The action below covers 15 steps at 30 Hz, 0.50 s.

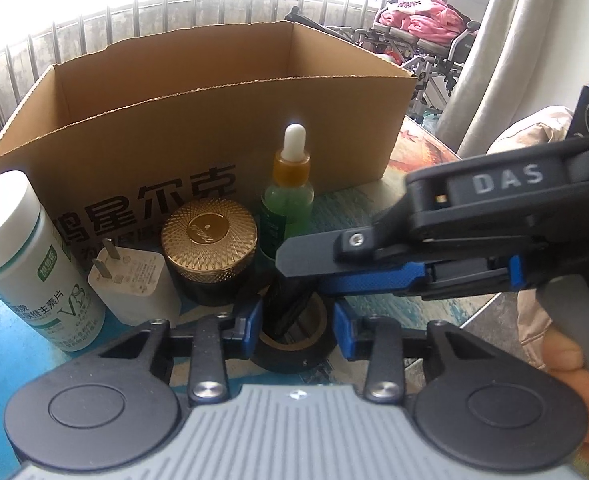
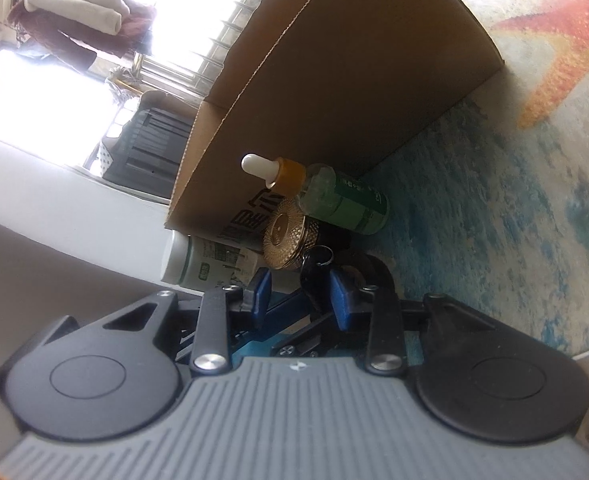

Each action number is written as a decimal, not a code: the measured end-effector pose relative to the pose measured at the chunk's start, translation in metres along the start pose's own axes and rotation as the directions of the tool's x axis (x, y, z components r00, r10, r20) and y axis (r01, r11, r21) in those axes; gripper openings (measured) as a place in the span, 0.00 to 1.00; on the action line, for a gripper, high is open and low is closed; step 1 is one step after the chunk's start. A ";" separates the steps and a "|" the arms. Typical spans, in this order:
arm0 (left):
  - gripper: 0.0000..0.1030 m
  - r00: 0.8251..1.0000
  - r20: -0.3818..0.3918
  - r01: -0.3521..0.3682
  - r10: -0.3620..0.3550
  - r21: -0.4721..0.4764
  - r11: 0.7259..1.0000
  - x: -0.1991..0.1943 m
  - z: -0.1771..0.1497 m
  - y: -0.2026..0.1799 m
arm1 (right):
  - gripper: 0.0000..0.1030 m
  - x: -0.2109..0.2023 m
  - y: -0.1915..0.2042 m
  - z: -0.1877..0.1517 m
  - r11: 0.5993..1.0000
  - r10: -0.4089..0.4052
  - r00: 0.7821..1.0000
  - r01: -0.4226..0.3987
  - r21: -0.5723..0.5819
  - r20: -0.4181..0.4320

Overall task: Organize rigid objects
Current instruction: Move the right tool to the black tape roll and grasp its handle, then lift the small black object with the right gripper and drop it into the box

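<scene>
My left gripper (image 1: 296, 320) points down at a black tape roll (image 1: 294, 358) lying flat on the table, with one blue pad against each side of it. My right gripper (image 2: 300, 294) reaches in from the right, rolled on its side. It is shut on a slim black object with a metal ring (image 2: 314, 280), which hangs over the roll's hole (image 1: 284, 296). Behind stand a white vitamin bottle (image 1: 34, 240), a white charger plug (image 1: 134, 284), a gold-lidded jar (image 1: 210, 240) and a green dropper bottle (image 1: 290, 200). Behind them is an open cardboard box (image 1: 214, 120).
The table carries a blue patterned cloth (image 1: 6, 340) with an orange starfish print (image 2: 554, 40). A person's hand (image 1: 574, 360) grips the right gripper's handle. Beyond the box are a window railing (image 1: 94, 28), a curtain (image 1: 514, 60) and a wheelchair with pink bedding (image 1: 426, 24).
</scene>
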<state>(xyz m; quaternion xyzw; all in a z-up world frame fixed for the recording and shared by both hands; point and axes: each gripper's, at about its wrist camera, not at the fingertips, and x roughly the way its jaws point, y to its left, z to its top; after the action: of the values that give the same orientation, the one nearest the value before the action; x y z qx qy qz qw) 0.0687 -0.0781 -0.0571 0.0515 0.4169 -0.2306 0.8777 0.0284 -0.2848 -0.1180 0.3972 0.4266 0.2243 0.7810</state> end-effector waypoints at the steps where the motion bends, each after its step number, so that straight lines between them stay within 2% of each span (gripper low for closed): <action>1: 0.37 1.000 0.002 -0.001 0.001 0.001 1.000 0.000 0.000 0.001 | 0.28 0.002 0.000 0.000 1.000 -0.011 1.000 0.011 -0.005 0.004; 9: 0.36 1.000 0.013 -0.003 0.003 0.007 1.000 0.000 0.000 0.003 | 0.21 0.013 0.001 0.000 0.997 -0.077 0.997 0.077 -0.030 0.013; 15: 0.34 1.000 0.016 -0.016 0.016 0.007 1.000 0.002 0.003 -0.001 | 0.17 0.015 0.000 -0.001 0.996 -0.080 0.996 0.081 -0.030 0.023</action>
<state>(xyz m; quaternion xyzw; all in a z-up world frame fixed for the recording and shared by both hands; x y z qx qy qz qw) 0.0717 -0.0805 -0.0569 0.0562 0.4088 -0.2253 0.8826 0.0357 -0.2739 -0.1260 0.3701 0.4302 0.1947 0.8000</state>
